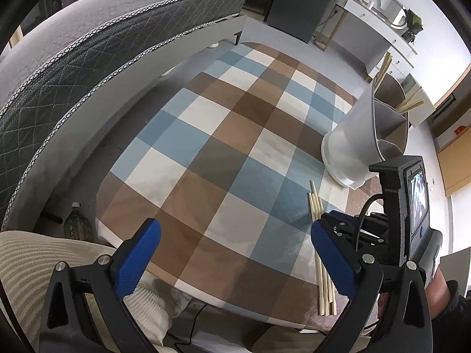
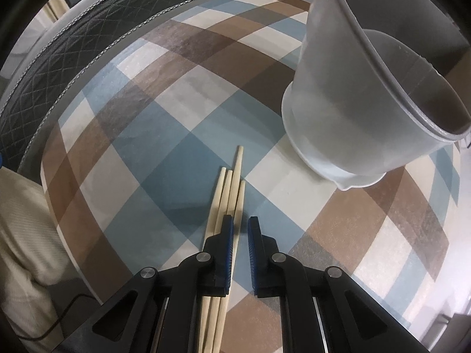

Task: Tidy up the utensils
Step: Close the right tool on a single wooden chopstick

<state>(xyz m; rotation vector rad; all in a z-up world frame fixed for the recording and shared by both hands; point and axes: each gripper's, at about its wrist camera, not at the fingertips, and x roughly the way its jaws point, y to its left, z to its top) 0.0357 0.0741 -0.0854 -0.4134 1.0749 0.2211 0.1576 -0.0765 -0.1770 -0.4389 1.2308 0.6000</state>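
Hovering over chopsticks (image 2: 226,194) at lower centre, right gripper (image 2: 240,229) is narrowing nearly shut, nothing pinched, likely lining up for pickup. Left gripper (image 1: 235,253) is idling spread wide. Divided holder (image 2: 368,103) is waiting upper right.

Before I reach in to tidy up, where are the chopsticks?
The chopsticks lie bundled on the checkered tablecloth, left of the white utensil holder, under the right gripper.

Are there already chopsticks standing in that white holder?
Yes, the left wrist view shows pale sticks poking up from the far compartment of the white holder.
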